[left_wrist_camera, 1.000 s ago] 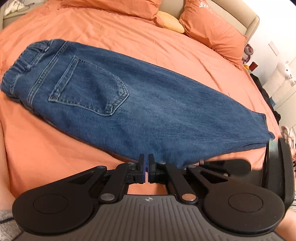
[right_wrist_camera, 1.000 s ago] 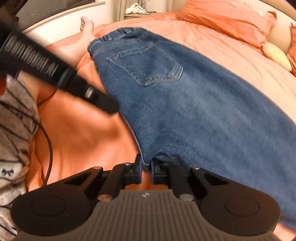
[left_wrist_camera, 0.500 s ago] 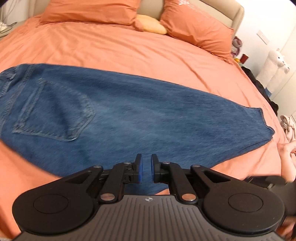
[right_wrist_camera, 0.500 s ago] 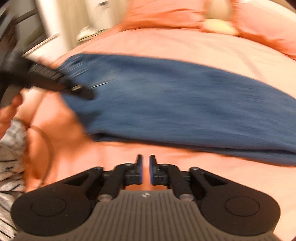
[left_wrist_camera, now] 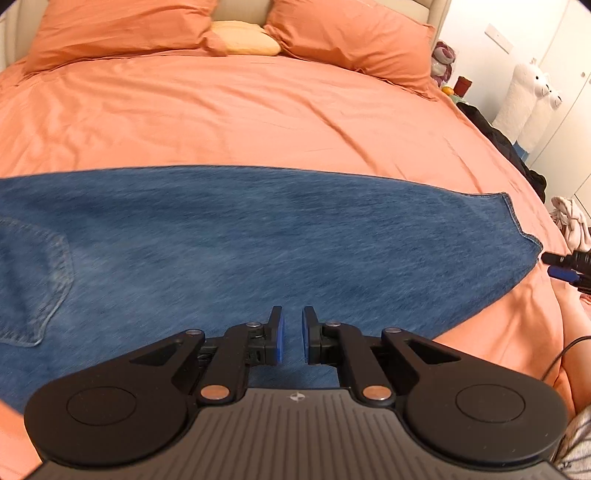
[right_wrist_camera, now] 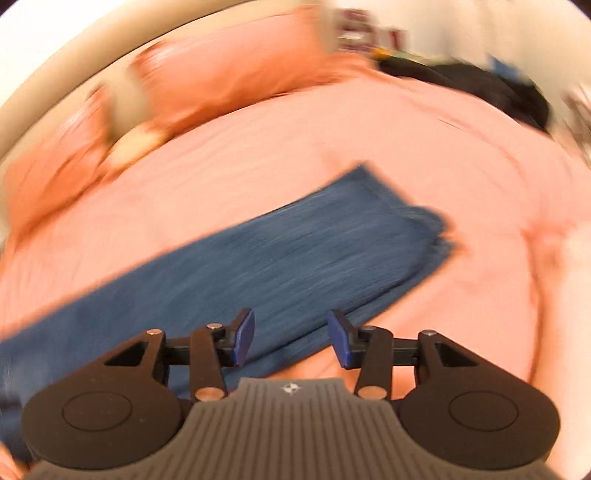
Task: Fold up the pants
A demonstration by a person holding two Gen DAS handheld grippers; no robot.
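Note:
Blue denim pants point(left_wrist_camera: 258, 243) lie flat on the orange bed, folded lengthwise, back pocket point(left_wrist_camera: 33, 280) at the left and leg hems point(left_wrist_camera: 517, 221) at the right. My left gripper point(left_wrist_camera: 290, 339) hovers over the near edge at mid-leg, slightly open and empty. My right gripper point(right_wrist_camera: 291, 341) is open and empty above the near edge of the pants point(right_wrist_camera: 258, 258) close to the hem end point(right_wrist_camera: 432, 229); that view is motion-blurred. The right gripper's tip point(left_wrist_camera: 565, 266) shows at the right edge of the left wrist view.
The orange bedsheet point(left_wrist_camera: 258, 122) stretches beyond the pants. Orange pillows point(left_wrist_camera: 351, 40) and a yellow cushion point(left_wrist_camera: 243, 35) lie at the headboard. Dark clothes point(left_wrist_camera: 517, 155) and white plush toys point(left_wrist_camera: 532, 92) are off the bed's right side.
Both grippers let go of the near edge of the pants and opened. The left moved right along the leg. The right swung quickly toward the hem end.

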